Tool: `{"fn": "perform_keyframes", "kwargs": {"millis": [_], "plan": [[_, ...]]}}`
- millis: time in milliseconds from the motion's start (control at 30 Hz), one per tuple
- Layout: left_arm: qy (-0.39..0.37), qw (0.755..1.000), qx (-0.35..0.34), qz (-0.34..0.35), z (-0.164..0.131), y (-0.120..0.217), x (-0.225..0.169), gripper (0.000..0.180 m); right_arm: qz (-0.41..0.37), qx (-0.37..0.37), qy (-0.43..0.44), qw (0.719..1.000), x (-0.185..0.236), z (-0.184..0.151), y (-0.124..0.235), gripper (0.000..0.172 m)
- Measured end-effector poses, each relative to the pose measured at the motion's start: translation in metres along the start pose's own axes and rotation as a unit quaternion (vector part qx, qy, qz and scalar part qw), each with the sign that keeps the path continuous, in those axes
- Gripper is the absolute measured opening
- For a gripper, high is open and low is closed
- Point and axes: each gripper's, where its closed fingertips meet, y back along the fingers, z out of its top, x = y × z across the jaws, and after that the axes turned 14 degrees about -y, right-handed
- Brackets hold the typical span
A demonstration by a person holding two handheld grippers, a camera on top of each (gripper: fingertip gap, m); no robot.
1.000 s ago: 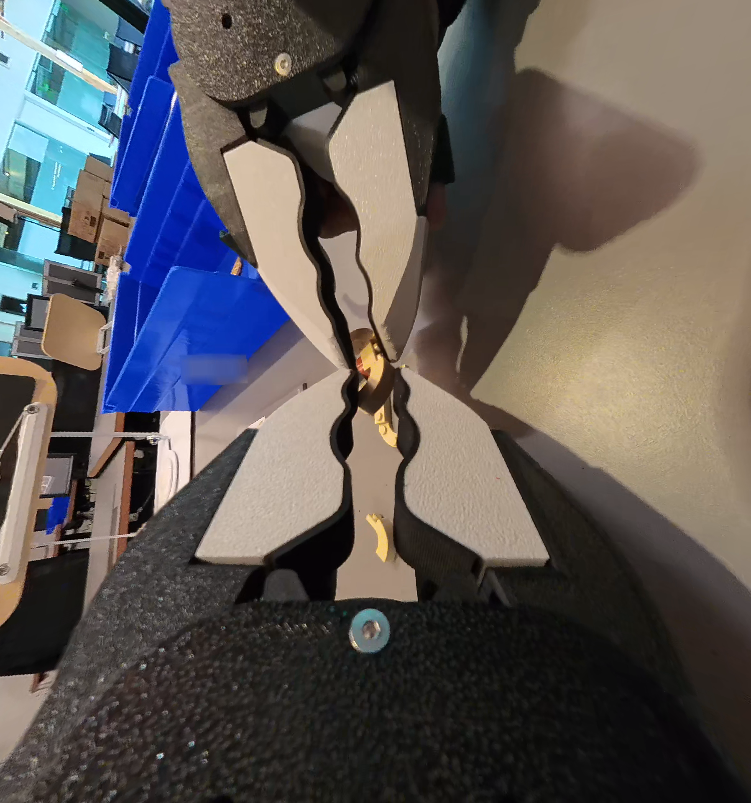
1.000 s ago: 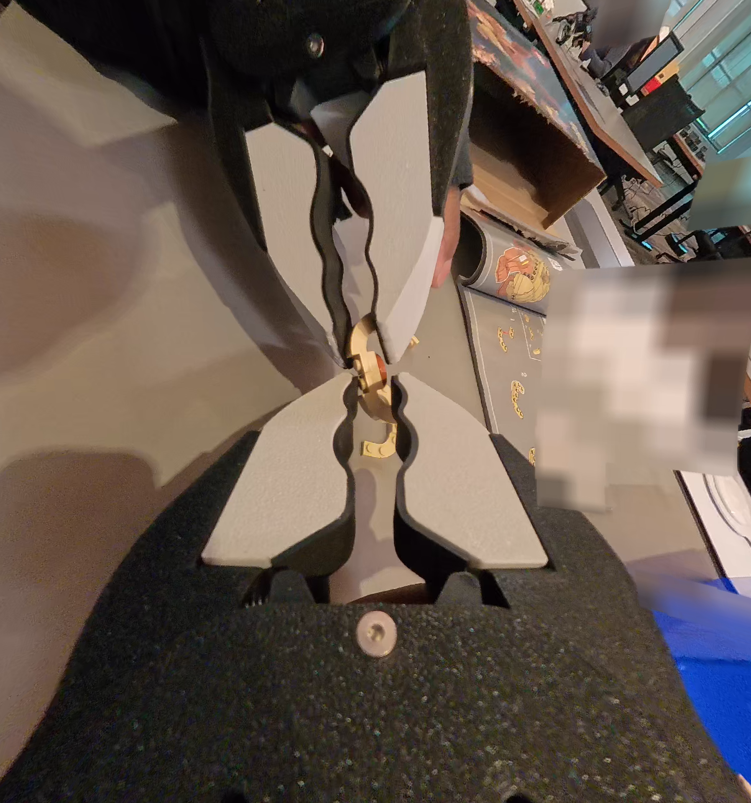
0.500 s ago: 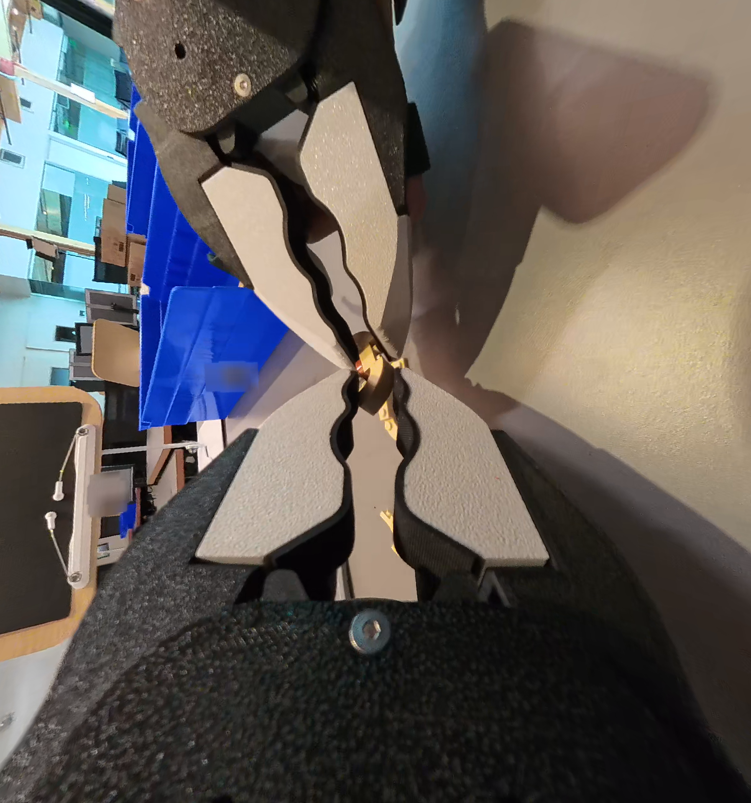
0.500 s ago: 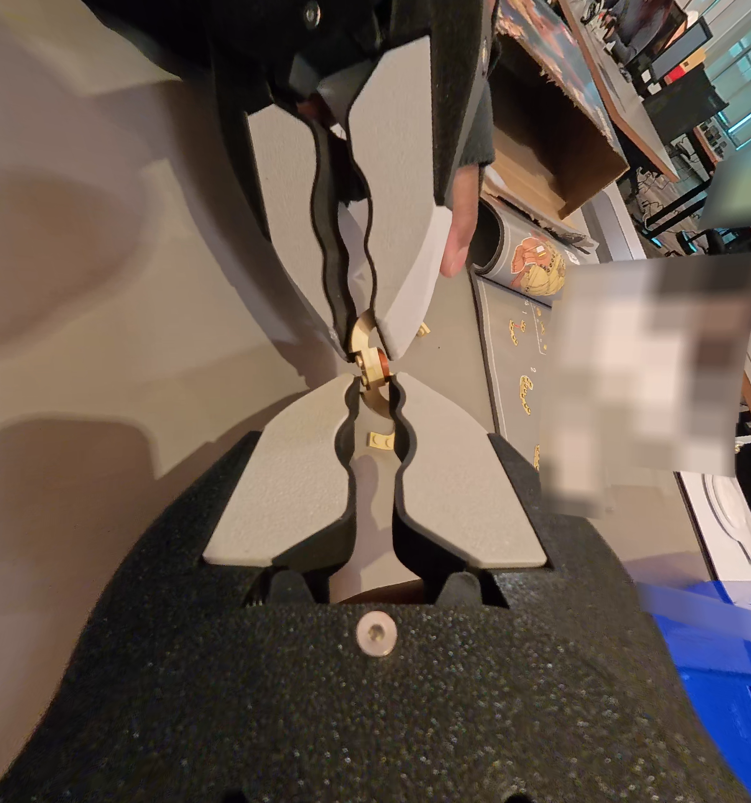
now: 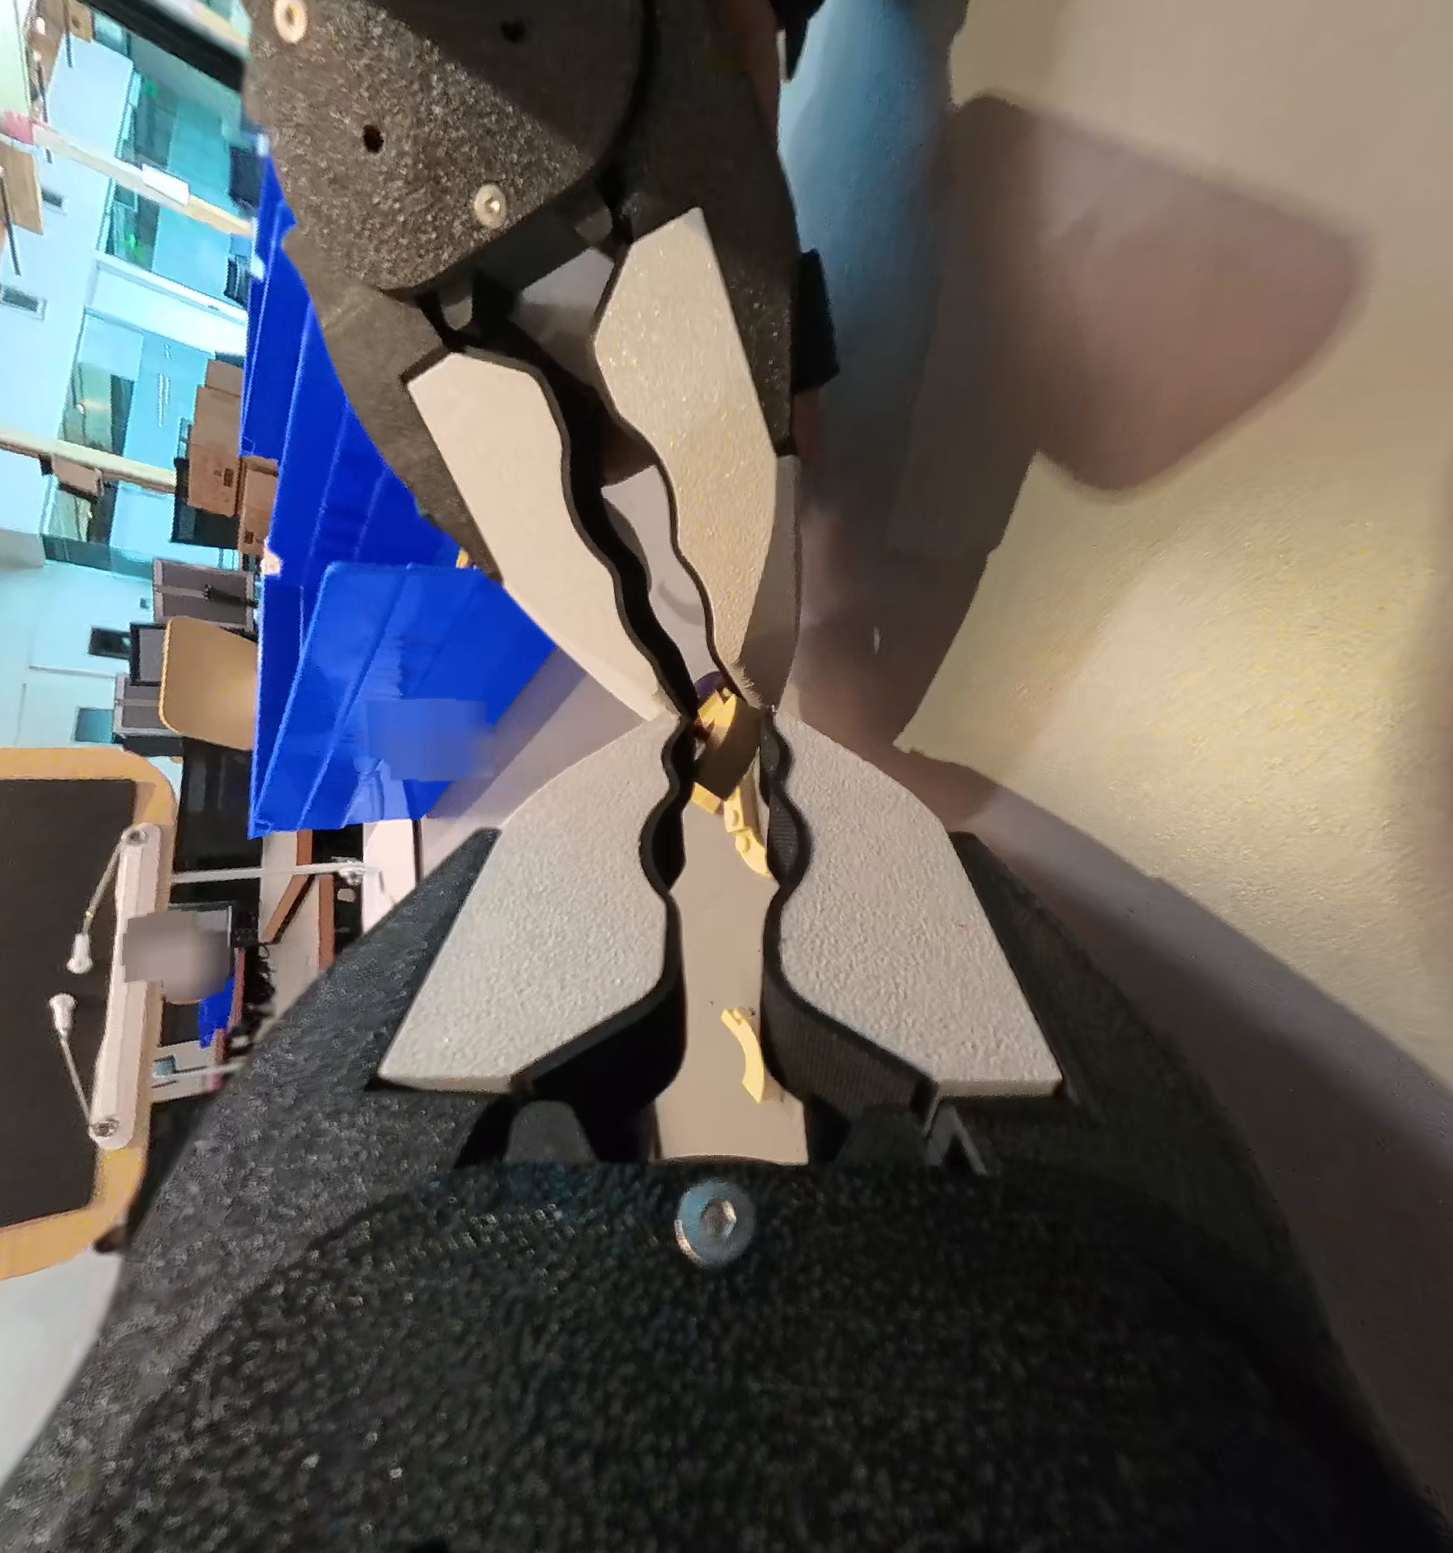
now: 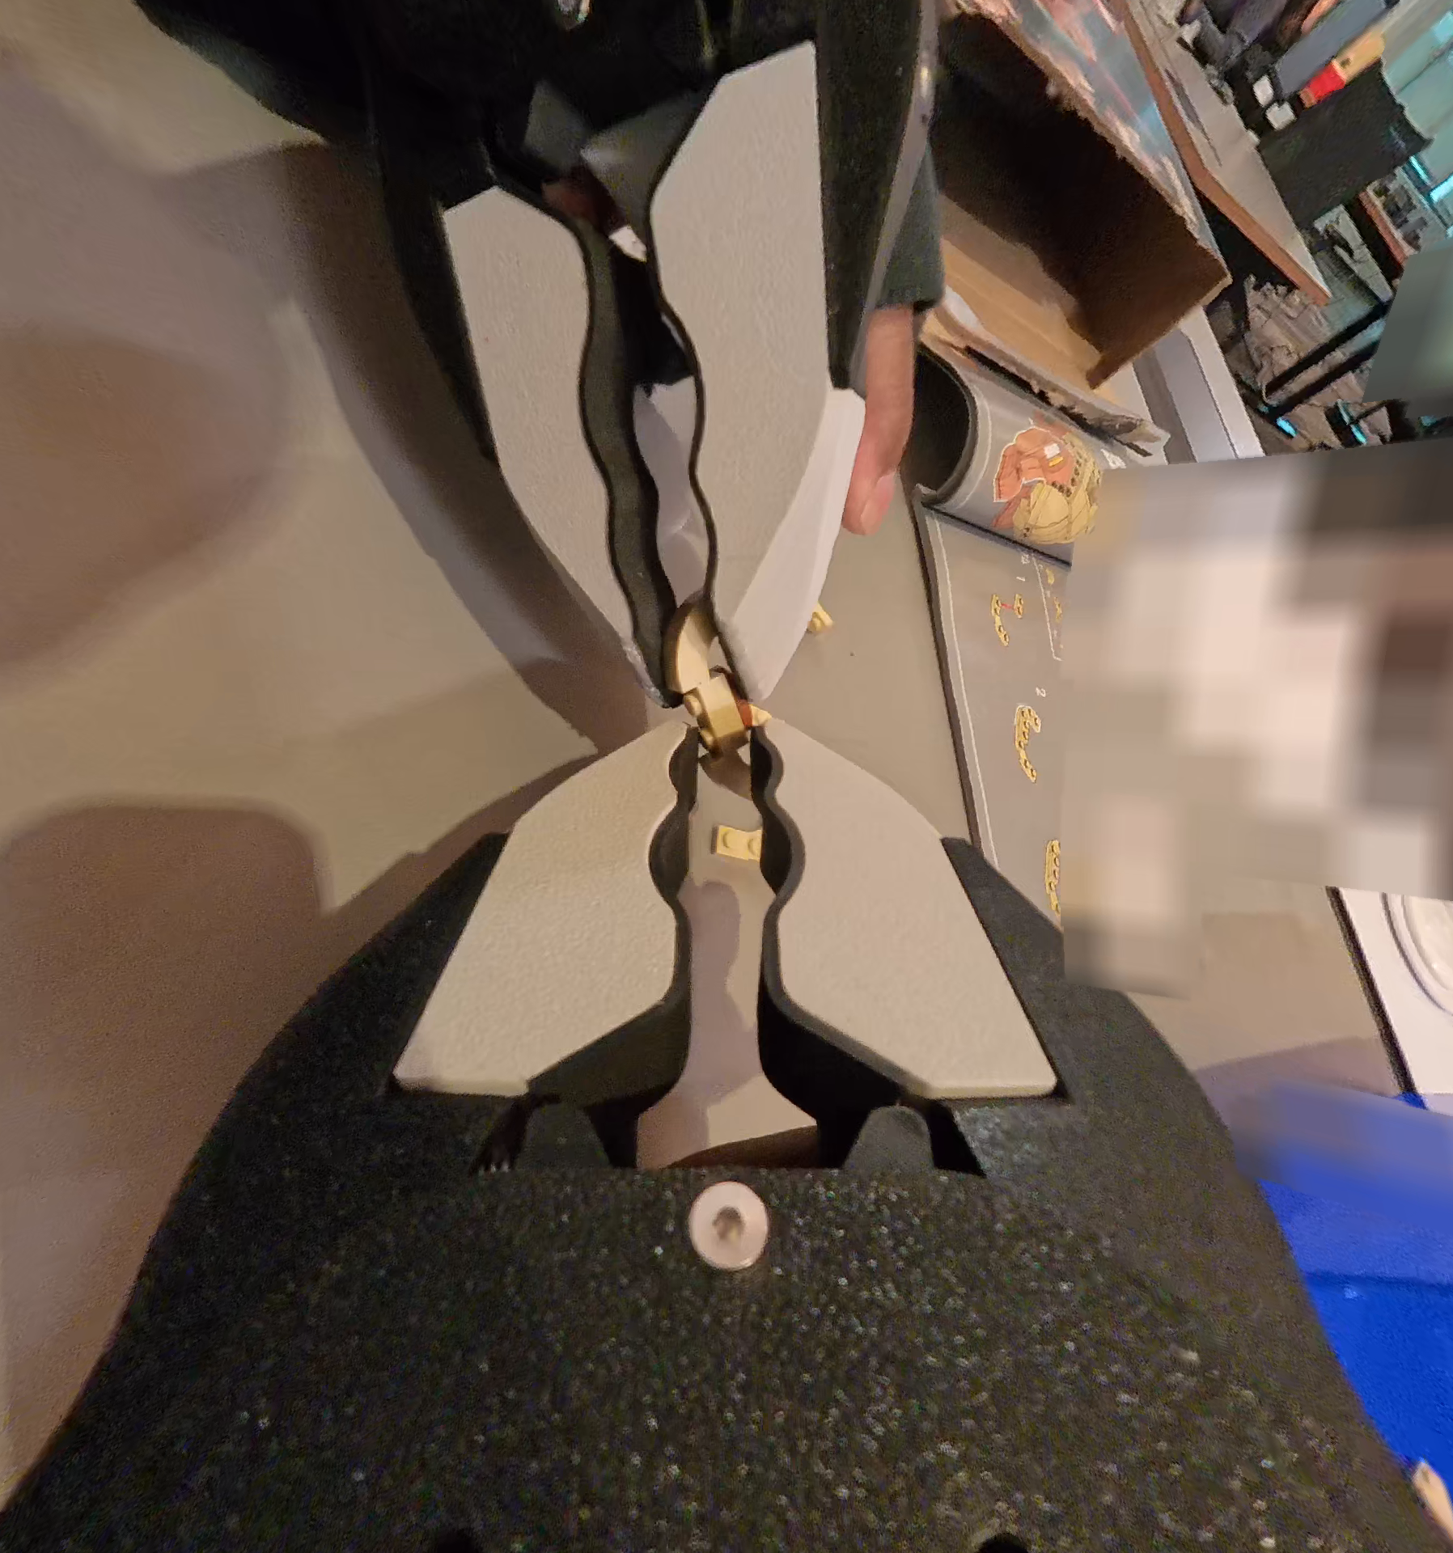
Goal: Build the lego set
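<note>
Left hand-held gripper (image 5: 725, 739) pinches a tan curved brick piece (image 5: 721, 750), meeting the right hand-held gripper (image 6: 719, 739) tip to tip; the right one clamps its own tan rounded piece (image 6: 721, 721) (both joined, above the grey bench (image 6: 874, 714)). Blue bins (image 5: 387, 672) stand left, a loose tan plate (image 6: 725, 843) below, a printed booklet (image 6: 1009, 672) right.

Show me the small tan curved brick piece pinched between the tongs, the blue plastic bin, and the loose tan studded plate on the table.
Small tan curved brick piece (image 6: 719, 714): right wrist view, rounded face.
Blue plastic bin (image 5: 387, 689): left wrist view, side wall.
Loose tan studded plate (image 6: 723, 843): right wrist view, studded top.
</note>
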Motion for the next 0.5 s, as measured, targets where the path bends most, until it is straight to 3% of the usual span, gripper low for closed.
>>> {"fn": "perform_keyframes", "kwargs": {"millis": [167, 300, 500], "plan": [[0.11, 0.994, -0.008, -0.026, -0.018, -0.003, -0.002, 0.015, 0.009, 0.029, -0.056, 0.998, -0.009, -0.01, 0.0, 0.025], [0.229, 0.972, -0.042, -0.034, -0.029, 0.002, 0.005, 0.014, 0.009, 0.046, -0.072, 0.996, -0.016, -0.021, -0.001, 0.032], [0.326, 0.936, -0.116, -0.065, -0.013, 0.005, 0.01, 0.015, -0.025, 0.018, -0.034, 0.999, -0.021, -0.013, -0.004, 0.035]]}}
